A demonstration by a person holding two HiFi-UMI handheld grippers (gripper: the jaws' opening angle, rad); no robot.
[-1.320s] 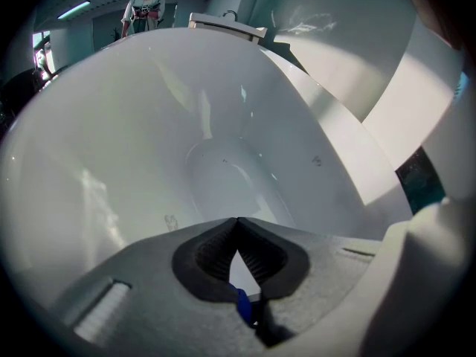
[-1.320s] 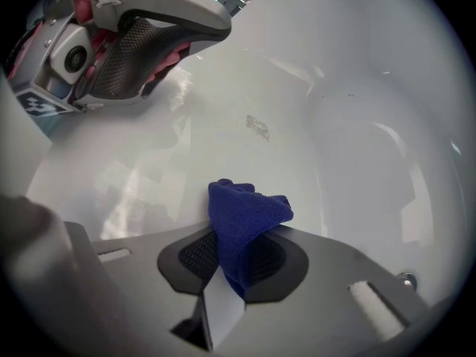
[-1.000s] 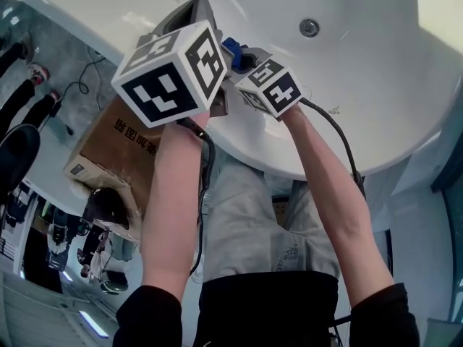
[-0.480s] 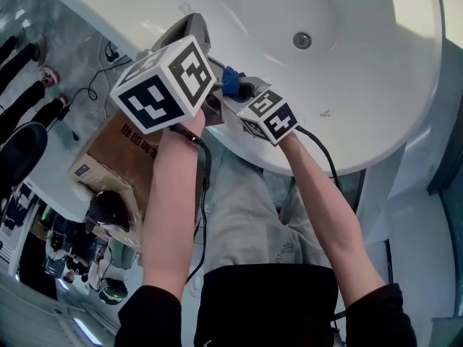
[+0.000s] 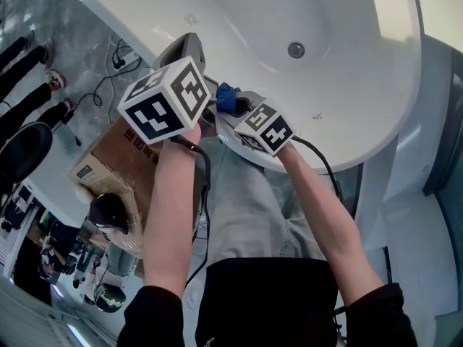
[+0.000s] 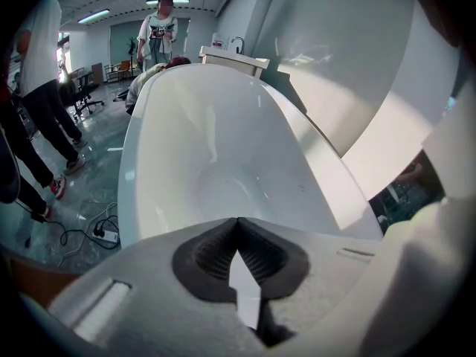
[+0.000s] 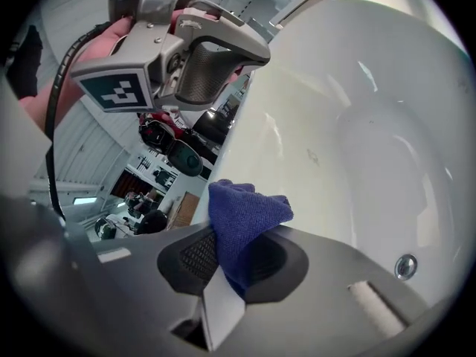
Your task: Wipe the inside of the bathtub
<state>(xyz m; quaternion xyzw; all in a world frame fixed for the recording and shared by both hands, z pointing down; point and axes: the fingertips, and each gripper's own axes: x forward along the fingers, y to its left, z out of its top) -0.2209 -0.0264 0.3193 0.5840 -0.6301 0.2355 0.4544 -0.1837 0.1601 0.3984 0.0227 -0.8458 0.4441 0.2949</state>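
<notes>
The blue cloth (image 7: 245, 210) was pinched in the right gripper (image 7: 223, 248), the left gripper (image 6: 238, 233) closed empty; firm sweeps inside the bathtub (image 7: 357, 125) were judged advisable.

Brown box (image 5: 108, 157) on floor, print on side. Floor (image 5: 87, 45) grey and shiny. Black cables (image 5: 117, 48) lie on floor near box. White plug strip (image 6: 105, 235) on floor too, cables run from it. Black chair (image 5: 22, 150) at left edge. Legs (image 5: 25, 58) in dark trousers stand near chair. Person (image 6: 164, 30) stands far back in room. Second person (image 6: 37, 65) in white top at left, closer. Long lights (image 6: 93, 15) glow on ceiling.
</notes>
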